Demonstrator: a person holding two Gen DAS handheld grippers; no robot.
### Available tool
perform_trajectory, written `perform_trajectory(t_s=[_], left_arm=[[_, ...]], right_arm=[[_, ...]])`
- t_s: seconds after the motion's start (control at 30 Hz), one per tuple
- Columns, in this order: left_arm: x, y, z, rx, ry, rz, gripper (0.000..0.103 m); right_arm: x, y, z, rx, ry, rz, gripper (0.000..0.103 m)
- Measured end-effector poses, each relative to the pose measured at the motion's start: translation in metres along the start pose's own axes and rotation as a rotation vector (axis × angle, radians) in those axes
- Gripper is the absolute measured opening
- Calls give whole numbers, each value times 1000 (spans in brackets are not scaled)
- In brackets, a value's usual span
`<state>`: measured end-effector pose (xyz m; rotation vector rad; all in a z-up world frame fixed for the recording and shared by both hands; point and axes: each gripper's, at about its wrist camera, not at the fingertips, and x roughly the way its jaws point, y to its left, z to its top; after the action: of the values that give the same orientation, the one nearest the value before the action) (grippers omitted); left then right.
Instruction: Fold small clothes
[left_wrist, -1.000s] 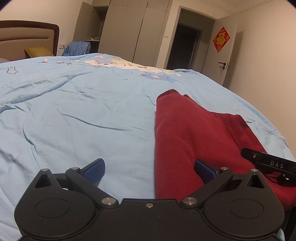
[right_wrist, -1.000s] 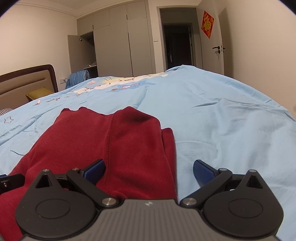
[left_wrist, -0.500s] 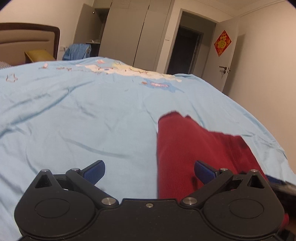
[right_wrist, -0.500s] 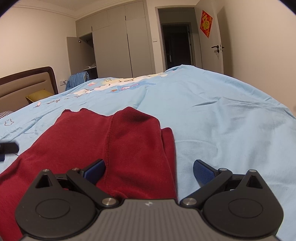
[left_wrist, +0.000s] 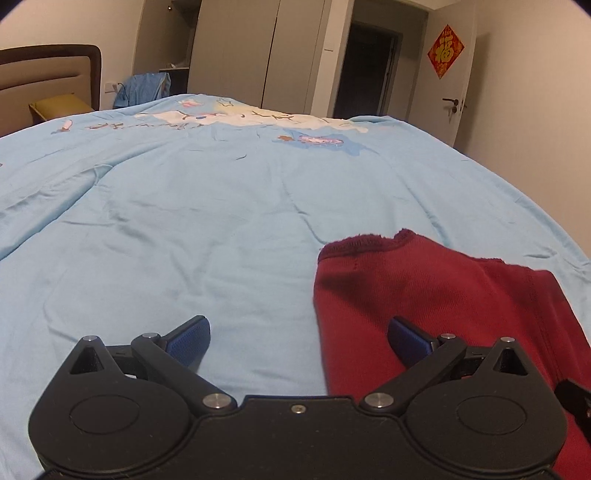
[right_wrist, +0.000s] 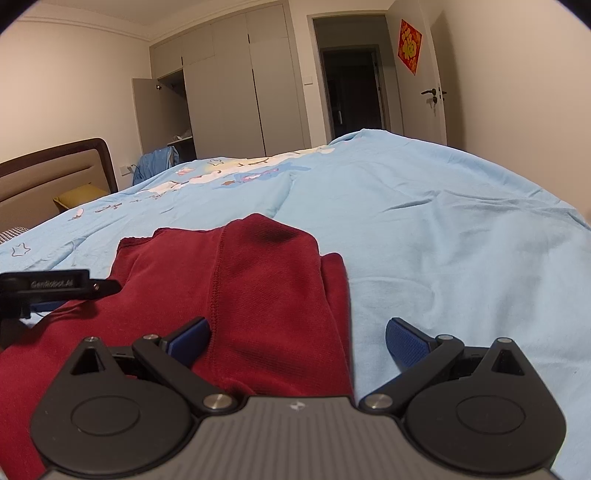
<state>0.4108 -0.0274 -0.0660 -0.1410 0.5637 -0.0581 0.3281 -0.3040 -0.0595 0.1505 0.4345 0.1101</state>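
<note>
A dark red knitted garment (left_wrist: 436, 306) lies folded lengthwise on the light blue bedspread (left_wrist: 184, 221). In the left wrist view its left edge runs between my fingers. My left gripper (left_wrist: 299, 341) is open above that edge, holding nothing. In the right wrist view the same garment (right_wrist: 255, 288) fills the lower left, its right edge lying between my fingers. My right gripper (right_wrist: 297, 339) is open too, with nothing in it. The left gripper's body (right_wrist: 48, 286) shows at the left of the right wrist view, over the garment.
The light blue bedspread (right_wrist: 443, 240) spreads wide to the left and far side. A headboard (left_wrist: 51, 74) stands at the far left, wardrobes (right_wrist: 236, 92) and a dark doorway (right_wrist: 351, 88) beyond the bed. The bed's right edge falls off near the wall.
My left gripper has drawn back and risen, so the garment sits lower and further right in its view. In the right wrist view the left gripper's body has come further in from the left.
</note>
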Motion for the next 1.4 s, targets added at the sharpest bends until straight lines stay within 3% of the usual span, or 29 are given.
perform_trajectory(t_s=[0.57,0.67,0.9,1.23,1.4], left_arm=[[-115,19,-80,-128,-99,-93,102],[-118,12,-97,-87,-163,-71,102],[-111,11,-108,-56,-231,-75,102],[-111,13,-105,-70,-220,-87,102],[-112,23,-85,-116,-122,-158,102]], right_arm=[[0,0,0,1,0,1,103],[0,0,0,3,-1,1,103],[0,1,0,4,-1,-1,103],[-1,-4,-1,49,-1,30,103],[-1,-15,-2,125,-7,82,103]])
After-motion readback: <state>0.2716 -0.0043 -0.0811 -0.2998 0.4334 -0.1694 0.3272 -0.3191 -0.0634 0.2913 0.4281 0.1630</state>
